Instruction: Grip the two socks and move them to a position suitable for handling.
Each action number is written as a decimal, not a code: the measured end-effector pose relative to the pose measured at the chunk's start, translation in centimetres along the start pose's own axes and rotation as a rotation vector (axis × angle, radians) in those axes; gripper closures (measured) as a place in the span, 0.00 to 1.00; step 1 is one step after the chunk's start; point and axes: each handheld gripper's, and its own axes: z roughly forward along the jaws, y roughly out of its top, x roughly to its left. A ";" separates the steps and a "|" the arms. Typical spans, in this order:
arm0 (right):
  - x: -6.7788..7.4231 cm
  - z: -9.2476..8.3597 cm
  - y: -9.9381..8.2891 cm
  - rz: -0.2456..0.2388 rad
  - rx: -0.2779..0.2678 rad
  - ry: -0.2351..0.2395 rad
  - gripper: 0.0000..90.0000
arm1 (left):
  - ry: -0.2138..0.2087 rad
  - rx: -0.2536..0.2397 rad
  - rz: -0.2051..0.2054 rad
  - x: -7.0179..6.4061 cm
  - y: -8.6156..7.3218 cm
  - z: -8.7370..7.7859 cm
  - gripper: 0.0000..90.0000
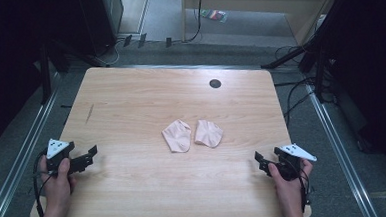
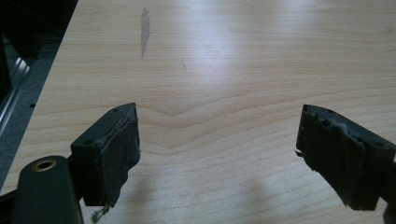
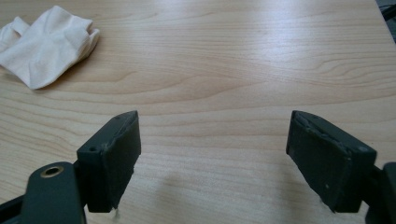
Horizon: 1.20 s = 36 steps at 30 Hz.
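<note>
The left hand-held gripper (image 1: 90,153) sits at the left edge of the pale wood-grain counter (image 1: 130,97), jaws spread wide with nothing between them. The right hand-held gripper (image 1: 260,160), near the right front corner, is just as wide and holds nothing. Two small pale pink fabric socks (image 1: 192,135) lie side by side mid-counter, well apart from both. The right gripper view catches one sock at its upper left; the left gripper view has bare wood with a grey smudge (image 2: 144,31). A round dark grommet hole (image 1: 215,83) sits near the far edge.
</note>
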 end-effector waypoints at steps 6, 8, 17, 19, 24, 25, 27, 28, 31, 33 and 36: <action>0.7 -0.4 0.4 -0.033 -0.026 -0.024 0.25 | 0.001 0.000 0.000 0.0 0.0 0.0 0.15; 1.1 -0.5 0.7 -0.019 -0.042 -0.021 0.26 | -0.003 0.005 -0.004 0.1 0.0 0.0 0.15; 4.5 -0.5 3.1 -0.014 -0.099 0.030 0.28 | -0.004 0.006 -0.015 0.1 0.0 0.0 0.15; 6.0 -0.1 3.8 -0.034 -0.092 0.054 0.28 | -0.005 0.006 -0.015 0.1 0.0 0.0 0.15; 8.3 1.4 4.9 -0.054 -0.076 0.086 0.30 | -0.005 0.006 -0.021 0.1 0.0 0.0 0.15; 8.3 1.4 4.9 -0.054 -0.076 0.086 0.30 | -0.005 0.006 -0.021 0.1 0.0 0.0 0.15; 9.3 2.2 5.3 -0.059 -0.071 0.102 0.31 | -0.007 0.000 -0.023 0.2 0.0 0.0 0.15; 10.3 2.9 5.6 -0.069 -0.067 0.120 0.34 | -0.008 0.000 -0.025 0.2 0.0 0.0 0.15; 11.7 3.9 6.0 -0.087 -0.069 0.145 0.38 | -0.008 0.001 -0.025 0.2 0.0 0.0 0.15; 12.1 4.2 6.1 -0.093 -0.070 0.153 0.38 | -0.008 0.001 -0.025 0.2 0.0 0.0 0.15; 13.4 5.7 6.3 -0.113 -0.048 0.158 0.39 | -0.010 0.003 -0.027 0.3 0.0 0.0 0.15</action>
